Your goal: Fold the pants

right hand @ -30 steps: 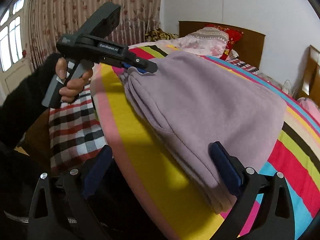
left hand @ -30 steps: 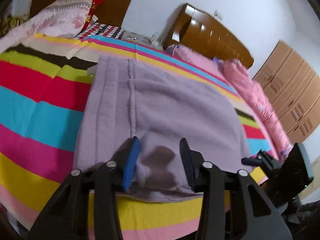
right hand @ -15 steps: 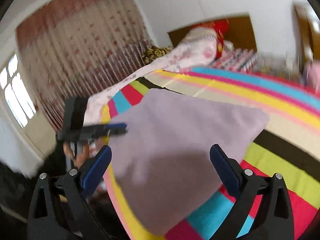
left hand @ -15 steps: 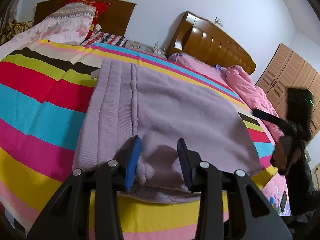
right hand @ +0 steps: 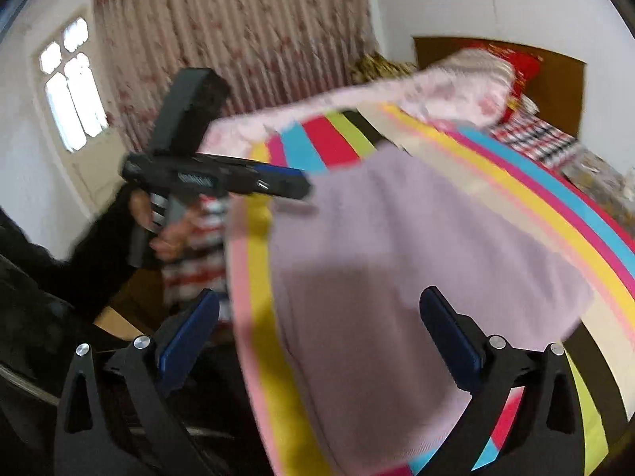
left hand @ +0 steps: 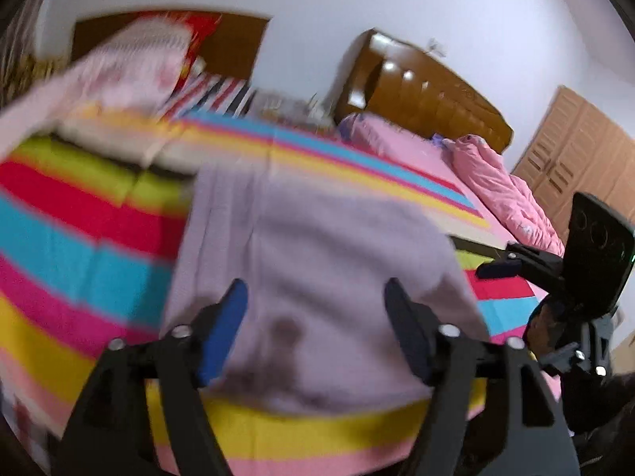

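Lilac knit pants [left hand: 317, 261] lie folded in a flat rectangle on the striped bedspread [left hand: 79, 246]. My left gripper [left hand: 317, 317] hovers over their near edge, its jaws opening, blue pads clear of the cloth. In the right wrist view the same pants [right hand: 416, 261] spread across the bed corner, and my right gripper [right hand: 317, 337] stands open above them with nothing between its fingers. The left gripper [right hand: 289, 182] shows there too, held in a hand at the pants' far corner. The right gripper [left hand: 500, 267] appears at the right edge of the left wrist view.
The bedspread [right hand: 516, 182] covers a bed with pink floral bedding [right hand: 436, 87] at its head. A second bed with a pink quilt [left hand: 500, 194] and a wooden headboard [left hand: 428, 99] stands beyond. Wardrobe doors [left hand: 587, 150] are at far right; curtains [right hand: 238, 39] and a door at left.
The left gripper has let go of the pants' edge, opened wide and lifted. The right gripper stayed open and rose back from the bed corner.
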Action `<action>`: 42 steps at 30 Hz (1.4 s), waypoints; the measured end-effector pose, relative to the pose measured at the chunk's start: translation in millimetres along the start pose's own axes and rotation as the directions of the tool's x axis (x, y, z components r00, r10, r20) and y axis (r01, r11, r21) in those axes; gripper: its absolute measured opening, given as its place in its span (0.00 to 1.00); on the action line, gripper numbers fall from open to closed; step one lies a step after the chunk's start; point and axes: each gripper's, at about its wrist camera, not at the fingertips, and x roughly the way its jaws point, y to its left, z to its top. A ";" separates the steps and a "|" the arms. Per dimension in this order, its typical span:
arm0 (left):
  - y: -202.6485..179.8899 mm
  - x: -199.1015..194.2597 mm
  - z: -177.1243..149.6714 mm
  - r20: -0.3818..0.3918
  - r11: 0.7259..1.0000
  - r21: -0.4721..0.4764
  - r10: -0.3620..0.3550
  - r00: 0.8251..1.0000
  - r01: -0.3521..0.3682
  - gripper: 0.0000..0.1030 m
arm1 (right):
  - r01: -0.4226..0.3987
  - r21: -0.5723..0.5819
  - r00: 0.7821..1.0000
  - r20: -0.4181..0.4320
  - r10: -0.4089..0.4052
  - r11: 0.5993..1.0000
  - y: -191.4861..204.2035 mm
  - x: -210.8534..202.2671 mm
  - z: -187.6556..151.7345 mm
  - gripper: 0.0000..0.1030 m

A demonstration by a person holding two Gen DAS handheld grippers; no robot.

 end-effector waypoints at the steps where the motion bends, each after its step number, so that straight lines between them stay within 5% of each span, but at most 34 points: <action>1: -4.1 6.2 5.6 -0.006 0.999 0.006 -0.033 0.999 0.033 0.73 | -0.052 0.008 0.999 -0.001 0.052 0.999 -0.6 7.1 2.2 0.96; 4: -13.8 43.5 11.8 -0.090 0.999 0.043 0.005 0.996 -0.002 0.73 | -0.090 0.020 0.989 -0.114 0.091 0.996 -0.2 39.8 0.1 0.96; 7: -3.9 59.0 -7.2 -0.145 0.998 0.055 0.042 0.989 -0.034 0.72 | -0.179 0.019 0.955 -0.237 0.179 0.984 11.5 66.8 -18.1 0.96; 10: 9.1 45.9 -18.7 -0.098 0.999 0.042 -0.016 0.995 0.021 0.68 | -0.169 -0.075 0.966 -0.212 0.150 0.983 18.5 54.5 -21.9 0.96; 13: 14.6 45.0 -19.2 -0.092 0.999 0.024 -0.037 0.995 0.039 0.66 | -0.131 -0.004 0.989 -0.063 0.131 0.991 -12.6 12.7 -8.7 0.96; 16: 13.9 45.6 -24.4 -0.073 0.999 0.043 -0.029 0.997 0.033 0.66 | 0.022 0.136 0.997 0.067 -0.031 0.991 -78.2 -29.4 -2.6 0.96; 20: 11.0 46.6 -27.6 -0.064 0.998 0.060 -0.014 0.998 0.018 0.66 | 0.051 0.370 0.995 0.061 -0.079 0.928 -162.9 -37.8 -15.3 0.96; 24: 11.7 45.6 -27.8 -0.067 0.998 0.056 -0.024 0.997 0.028 0.66 | 0.153 0.422 0.986 -0.011 -0.164 0.894 -196.0 -25.1 -25.7 0.93; 27: 9.6 44.9 -28.9 -0.069 0.998 0.056 -0.021 0.997 0.025 0.66 | 0.216 0.447 0.958 0.075 -0.277 0.868 -188.4 -57.0 -14.5 0.94; 30: 8.5 45.2 -27.6 -0.067 0.998 0.058 -0.015 0.998 0.019 0.66 | 0.041 0.375 0.972 0.198 -0.123 0.926 -146.9 -71.1 -4.1 0.95; 34: 8.1 46.5 -27.0 -0.068 0.998 0.064 -0.007 0.998 0.011 0.67 | 0.121 0.262 0.993 -0.027 -0.118 0.958 -124.5 -22.3 -4.5 0.95; 37: 5.3 46.9 -27.7 -0.062 0.997 0.075 0.010 0.998 -0.005 0.67 | 0.291 0.319 0.956 -0.144 -0.257 0.902 -151.3 -2.0 -18.7 0.95; 40: 1.8 47.2 -28.5 -0.061 0.996 0.091 0.029 0.998 -0.023 0.67 | 0.345 0.467 0.925 -0.024 -0.379 0.814 -158.6 -38.6 -18.1 0.95; 42: 0.3 47.1 -29.1 -0.059 0.995 0.094 0.035 0.998 -0.029 0.67 | 0.354 0.494 0.899 0.056 -0.435 0.794 -140.9 -63.2 -17.8 0.95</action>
